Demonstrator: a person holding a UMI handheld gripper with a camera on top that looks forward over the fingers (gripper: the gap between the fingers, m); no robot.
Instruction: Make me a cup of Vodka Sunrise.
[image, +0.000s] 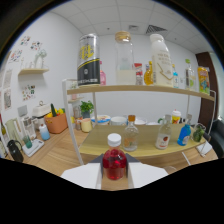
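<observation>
Here, low in the frame's centre, the gripper has both pale fingers clamped on a small bottle of red liquid with a white cap, before a wooden shelf.

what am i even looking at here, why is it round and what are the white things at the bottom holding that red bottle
This is one picture from a wide-angle camera mounted on a hand-held gripper, a two-finger tool a person carries; the lens bends the room into a circle. The white shapes at the bottom are its two fingers. A small bottle of red liquid with a white cap sits between them; I can't tell whether they press on it. Beyond is a wooden shelf unit: clear bottles on the lower board, a can, a jar and a tall white bottle on top.
</observation>
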